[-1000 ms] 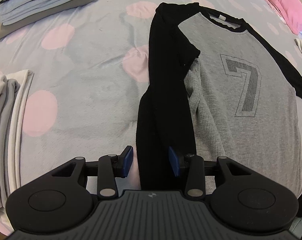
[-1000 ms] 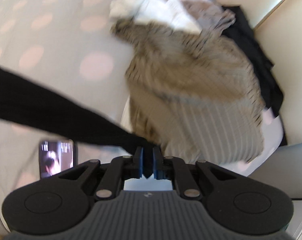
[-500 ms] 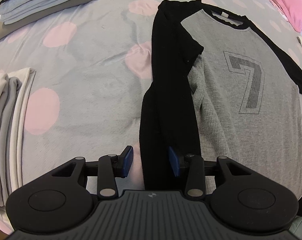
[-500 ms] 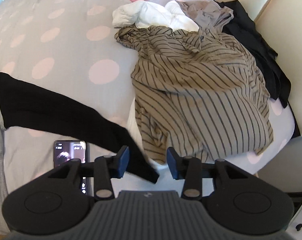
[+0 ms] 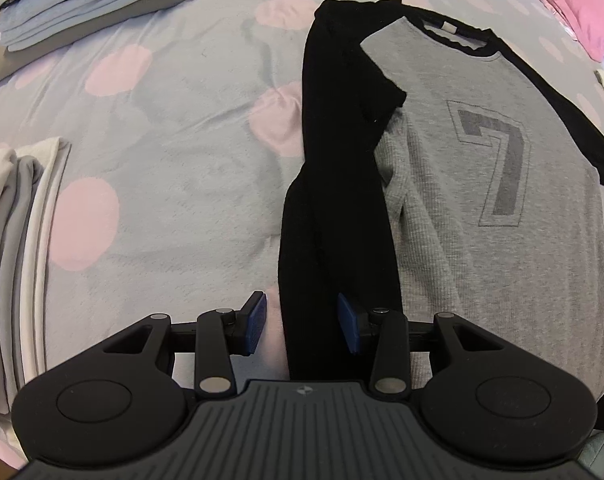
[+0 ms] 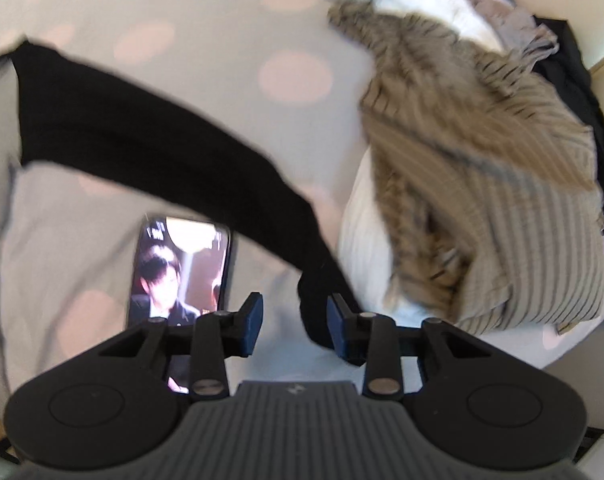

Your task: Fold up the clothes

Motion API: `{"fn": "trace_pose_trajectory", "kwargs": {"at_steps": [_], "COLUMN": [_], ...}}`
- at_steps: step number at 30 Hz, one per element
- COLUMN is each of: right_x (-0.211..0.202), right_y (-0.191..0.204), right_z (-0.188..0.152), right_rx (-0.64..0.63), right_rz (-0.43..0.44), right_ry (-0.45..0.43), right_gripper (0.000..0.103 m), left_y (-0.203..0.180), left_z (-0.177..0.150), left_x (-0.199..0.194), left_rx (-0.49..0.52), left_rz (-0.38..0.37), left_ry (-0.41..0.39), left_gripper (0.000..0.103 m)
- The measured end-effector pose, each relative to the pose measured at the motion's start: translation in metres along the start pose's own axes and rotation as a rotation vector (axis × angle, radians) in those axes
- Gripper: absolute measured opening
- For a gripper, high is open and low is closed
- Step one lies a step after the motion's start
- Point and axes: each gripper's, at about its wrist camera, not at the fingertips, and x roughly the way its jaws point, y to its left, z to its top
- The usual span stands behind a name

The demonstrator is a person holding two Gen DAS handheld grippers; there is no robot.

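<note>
With the grey number-7 shirt [image 5: 482, 168] flat on the bed [image 5: 174, 168], one black sleeve folded down its left edge, the spread right claw [image 6: 295, 322] should pinch the other sleeve's [image 6: 162, 152] cuff, apparently between its blurred pads, and lay it inward likewise, while the left claw [image 5: 302, 322] hangs open.

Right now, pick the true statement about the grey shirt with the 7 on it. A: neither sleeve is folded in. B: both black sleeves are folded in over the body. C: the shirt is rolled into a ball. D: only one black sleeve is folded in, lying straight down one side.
D: on the grey shirt, one black sleeve lies folded down the side while the other sleeve stretches out across the bed.
</note>
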Motion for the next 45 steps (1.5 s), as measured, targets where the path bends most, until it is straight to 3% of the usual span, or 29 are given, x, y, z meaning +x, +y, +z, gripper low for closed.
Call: {"fn": "trace_pose_trajectory", "kwargs": {"at_steps": [5,6,9,11,22,31,33,38,40,45], "right_x": [0.031,0.034,0.033,0.023,-0.063,-0.029,-0.019,-0.006,-0.014,-0.037], "right_y": [0.006,0.005,0.000,-0.004,-0.041,-0.070,-0.071,-0.068,-0.060,-0.033], "right_z": [0.005,0.006,0.005,0.004,0.020,0.045,0.047,0.047,0.042,0.027], "right_rx": [0.029,0.035,0.046,0.054,0.149,0.251,0.261,0.308,0.338,0.382], "right_rz": [-0.062,-0.082,-0.116,-0.120,-0.176,-0.225,-0.228,-0.226,-0.224,-0.210], "right_ry": [0.053,0.054,0.056,0.039,-0.122,-0.137,-0.140,-0.171,-0.221,-0.363], "right_gripper": [0.040,0.036,0.009,0.006,0.004,0.004,0.005,0.014,0.036,0.047], "left_y": [0.004,0.004,0.004,0.002,-0.001,0.002,0.002,-0.005,-0.007,-0.014], "left_z": [0.000,0.000,0.002,0.002,0.000,-0.002,-0.003,-0.010,-0.014,-0.032], "left_x": [0.000,0.000,0.001,0.002,0.000,-0.004,-0.007,-0.016,-0.019,-0.028], "left_rx": [-0.017,-0.020,-0.019,-0.009,0.003,-0.005,-0.006,0.020,0.029,0.026], "left_rz": [0.013,0.016,0.012,0.009,0.011,-0.005,-0.021,-0.051,-0.060,-0.085], "left_ry": [0.002,0.004,0.003,0.003,-0.002,-0.005,-0.004,-0.004,-0.002,0.003], "left_gripper": [0.037,0.037,0.037,0.037,0.037,0.038,0.043,0.044,0.045,0.047]}}
